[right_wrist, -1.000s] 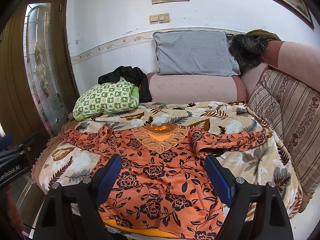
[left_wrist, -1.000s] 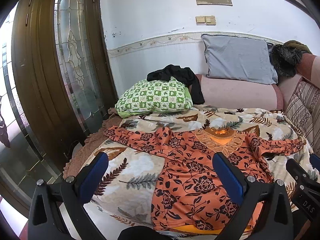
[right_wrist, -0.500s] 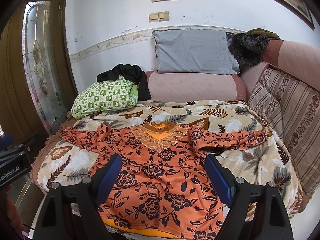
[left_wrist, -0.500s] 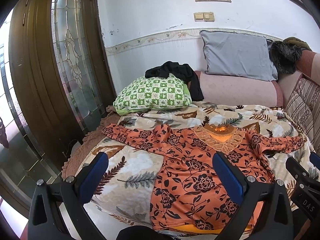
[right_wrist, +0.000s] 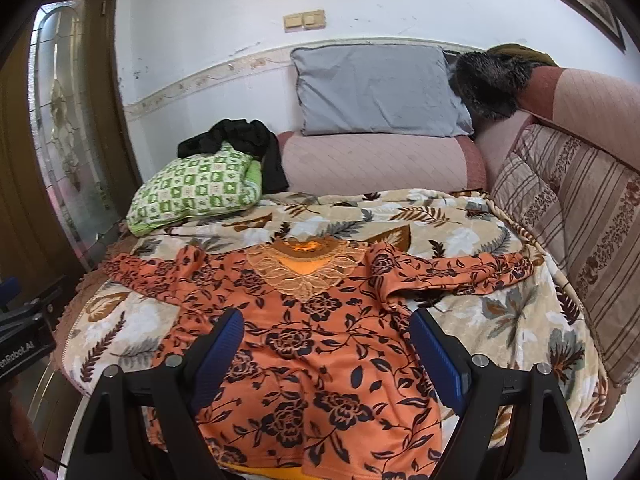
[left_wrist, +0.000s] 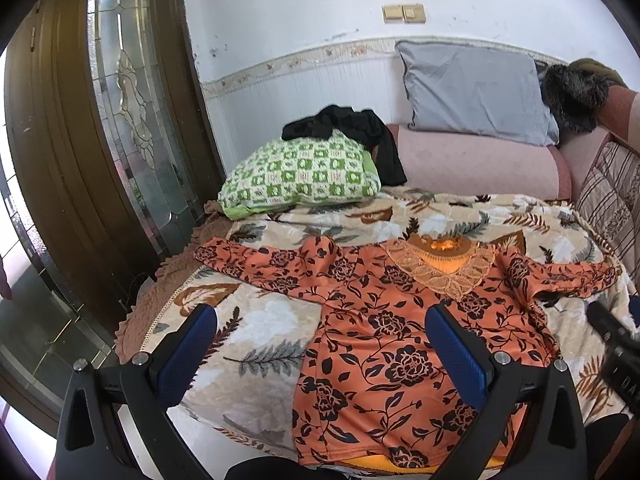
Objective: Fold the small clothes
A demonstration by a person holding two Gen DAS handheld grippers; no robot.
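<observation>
The big leaf-printed cream blanket (right_wrist: 460, 224) covers the daybed and serves as the work surface. Spread flat on it, nearer the cameras than anything else, lies the task's garment: an orange long-sleeved top with a black flower print and a lace neckline (right_wrist: 316, 344). Its hem hangs at the blanket's near edge, its neckline points toward the wall, and both sleeves are stretched out sideways, the one on the right slightly bunched near the shoulder.

Beyond the orange top, toward the wall, a grey square pillow (right_wrist: 376, 88) leans upright, and a green-and-white checked pillow (left_wrist: 300, 176) lies to the left with a crumpled black garment (left_wrist: 352, 132) draped over its far side.

Over the last second both views have crept a little closer and tipped slightly downward, so the orange top sits a touch lower and larger in frame; the cloth itself has not shifted or creased. I judge this to be the approach before a first fold, with nothing yet grasped.

The left gripper (left_wrist: 320, 348) hangs above the top's left flank, its blue-padded jaws spread wide and empty. The right gripper (right_wrist: 326, 346) is likewise wide open with nothing between its pads, poised over the middle of the body panel. A sleeve looks the likely first target.
</observation>
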